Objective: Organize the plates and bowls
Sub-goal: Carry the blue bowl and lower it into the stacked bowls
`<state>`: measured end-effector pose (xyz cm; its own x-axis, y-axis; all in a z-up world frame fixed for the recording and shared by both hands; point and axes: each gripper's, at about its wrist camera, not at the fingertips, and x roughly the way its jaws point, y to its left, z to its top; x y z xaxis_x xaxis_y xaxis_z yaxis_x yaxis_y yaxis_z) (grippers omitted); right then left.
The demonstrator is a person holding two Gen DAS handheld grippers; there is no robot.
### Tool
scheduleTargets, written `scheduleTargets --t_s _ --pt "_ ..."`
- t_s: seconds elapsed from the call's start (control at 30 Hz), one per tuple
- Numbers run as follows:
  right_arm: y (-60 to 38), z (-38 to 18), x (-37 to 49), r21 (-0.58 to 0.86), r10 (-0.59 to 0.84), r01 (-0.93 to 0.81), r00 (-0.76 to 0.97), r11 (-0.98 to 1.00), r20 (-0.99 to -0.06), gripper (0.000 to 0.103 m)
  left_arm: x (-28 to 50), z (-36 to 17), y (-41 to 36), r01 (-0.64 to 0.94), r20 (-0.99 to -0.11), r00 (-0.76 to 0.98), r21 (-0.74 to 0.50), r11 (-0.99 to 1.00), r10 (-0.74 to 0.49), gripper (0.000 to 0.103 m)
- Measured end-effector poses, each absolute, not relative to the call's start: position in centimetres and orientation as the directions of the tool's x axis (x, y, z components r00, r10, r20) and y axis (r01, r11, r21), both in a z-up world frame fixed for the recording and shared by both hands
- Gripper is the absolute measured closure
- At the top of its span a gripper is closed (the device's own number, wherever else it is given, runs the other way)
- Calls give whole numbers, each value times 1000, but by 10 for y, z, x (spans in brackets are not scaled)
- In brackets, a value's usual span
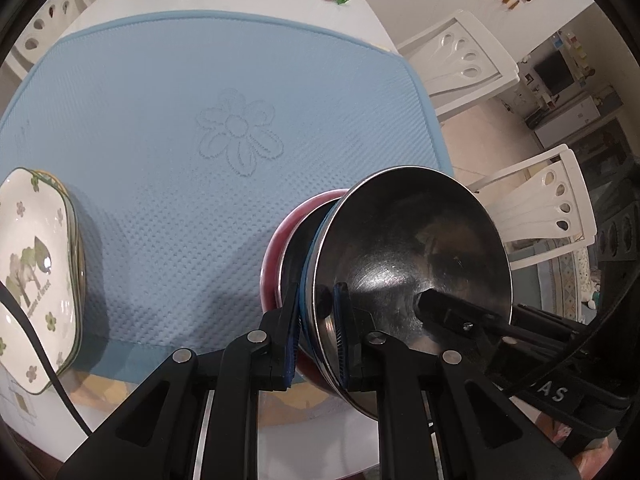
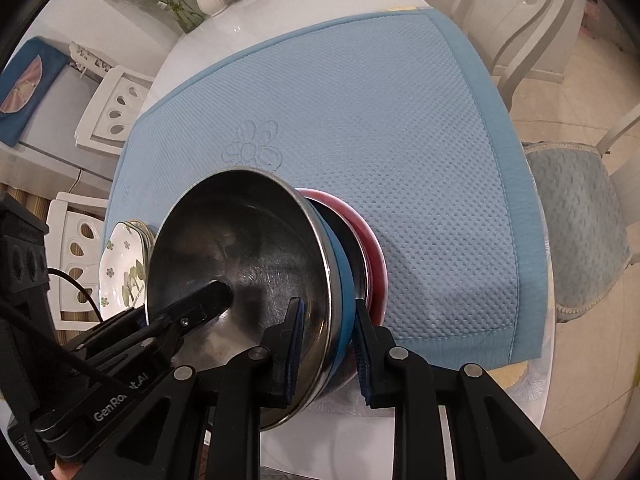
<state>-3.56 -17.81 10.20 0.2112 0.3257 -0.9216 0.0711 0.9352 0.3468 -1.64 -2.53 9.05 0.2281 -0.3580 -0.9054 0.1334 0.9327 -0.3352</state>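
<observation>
Two grippers of yours clamp one nested stack of bowls (image 1: 400,264) by opposite sides of its rim. Your left gripper (image 1: 318,344) has one finger inside the top steel bowl (image 1: 420,240) and the other outside, against the blue bowl (image 2: 344,280) under it, pads pressed together on the wall. Your right gripper (image 2: 328,354) grips likewise on the far side: one pad inside the steel bowl, the other outside against the blue one. Beneath, a red bowl (image 1: 276,256) sits at the bottom of the stack, just beyond your fingertips, over the near edge of the blue mat (image 1: 180,120). Well off to the left of your left fingers, a pile of flowered plates (image 1: 36,264) rests on the mat's corner. Ahead of both grippers the mat lies on a white table (image 2: 280,4).
</observation>
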Motion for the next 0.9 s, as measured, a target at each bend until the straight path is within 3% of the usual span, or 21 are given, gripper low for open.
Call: scheduleTargets --t_s 0.23,0.6,0.9 --pt "-185 103 -37 364 339 84 215 928 -916 80 -14 97 -14 144 -901 266 -313 939 -342 86" --pt "-191 122 -38 377 344 80 270 923 -899 80 -16 96 0 112 -890 274 -347 931 -365 86" --pt "-201 136 -43 370 338 38 332 928 -881 80 -34 126 2 137 -859 427 -246 960 -281 82"
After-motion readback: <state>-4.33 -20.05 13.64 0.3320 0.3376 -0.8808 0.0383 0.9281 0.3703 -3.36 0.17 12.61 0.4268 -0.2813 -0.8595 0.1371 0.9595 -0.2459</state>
